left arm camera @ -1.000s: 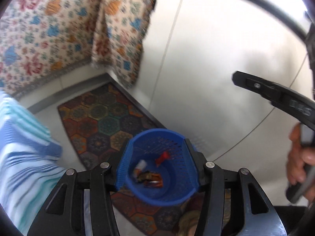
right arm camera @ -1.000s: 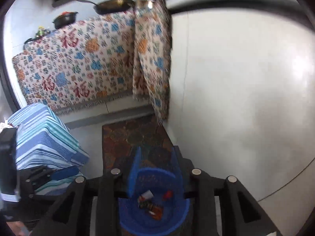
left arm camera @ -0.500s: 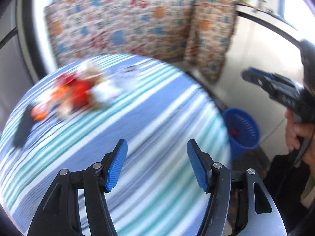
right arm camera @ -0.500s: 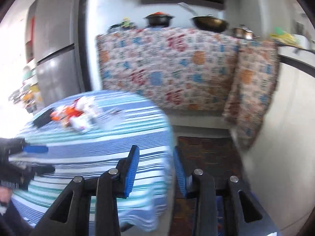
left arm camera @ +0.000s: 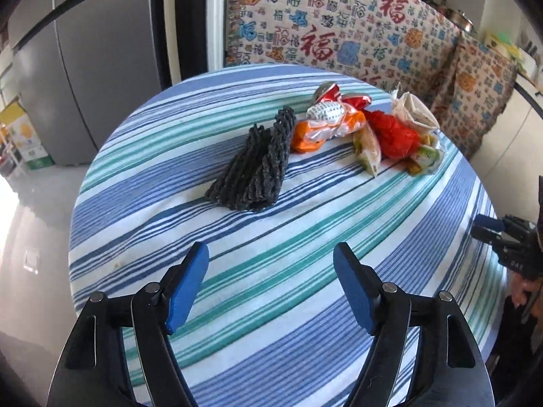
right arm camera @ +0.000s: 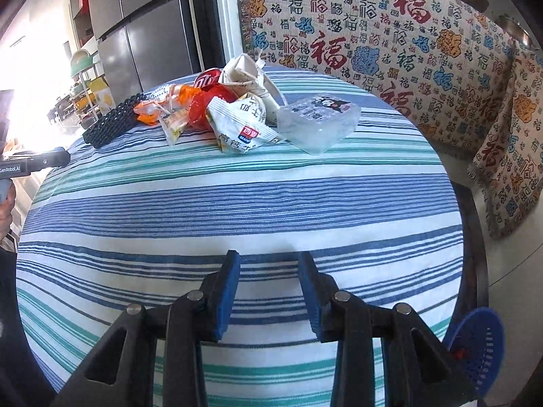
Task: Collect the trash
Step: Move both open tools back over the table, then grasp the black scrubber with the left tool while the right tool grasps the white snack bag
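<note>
A heap of trash lies at the far side of the round striped table: an orange wrapper, a red bag, a white snack packet and a clear plastic pack. A black knitted cloth lies beside the heap. My left gripper hovers over the near table, well short of the heap, its jaws opening with nothing between them. My right gripper hangs over the near table edge, its jaws narrow but opening, empty. The blue mesh bin stands on the floor, low right.
A grey fridge stands behind the table on the left. A patterned cloth covers the counter at the back and right, with pans on top. In each wrist view the other gripper shows at the frame's edge, held by a hand.
Both grippers have swung away from the blue bin on the floor to above the table. Both now have empty jaws standing wider, and the trash heap has come into view.
</note>
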Action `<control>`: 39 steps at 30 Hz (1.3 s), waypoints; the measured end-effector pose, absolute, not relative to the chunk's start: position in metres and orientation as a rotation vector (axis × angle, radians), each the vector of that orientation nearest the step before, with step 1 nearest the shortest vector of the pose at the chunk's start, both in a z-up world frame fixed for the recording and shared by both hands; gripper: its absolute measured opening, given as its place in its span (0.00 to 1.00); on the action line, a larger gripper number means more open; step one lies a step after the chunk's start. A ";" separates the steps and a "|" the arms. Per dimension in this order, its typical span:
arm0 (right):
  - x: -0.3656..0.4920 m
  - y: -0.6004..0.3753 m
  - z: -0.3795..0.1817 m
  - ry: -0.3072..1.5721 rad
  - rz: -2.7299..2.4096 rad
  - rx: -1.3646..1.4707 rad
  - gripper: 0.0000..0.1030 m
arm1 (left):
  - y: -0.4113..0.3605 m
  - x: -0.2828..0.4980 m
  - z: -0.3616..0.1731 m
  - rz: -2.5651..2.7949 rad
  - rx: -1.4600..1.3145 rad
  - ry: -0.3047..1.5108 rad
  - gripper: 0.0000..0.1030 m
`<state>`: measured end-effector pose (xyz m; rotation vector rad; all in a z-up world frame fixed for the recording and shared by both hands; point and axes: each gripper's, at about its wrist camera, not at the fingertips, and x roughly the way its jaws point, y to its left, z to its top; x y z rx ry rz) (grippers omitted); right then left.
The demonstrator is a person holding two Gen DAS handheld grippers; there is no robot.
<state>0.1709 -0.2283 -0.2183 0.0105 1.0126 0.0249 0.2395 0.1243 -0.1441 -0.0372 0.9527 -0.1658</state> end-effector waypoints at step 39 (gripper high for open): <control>0.250 -0.195 -0.225 0.974 0.036 0.015 0.37 | 0.135 0.280 -0.154 -0.188 -0.035 0.921 0.11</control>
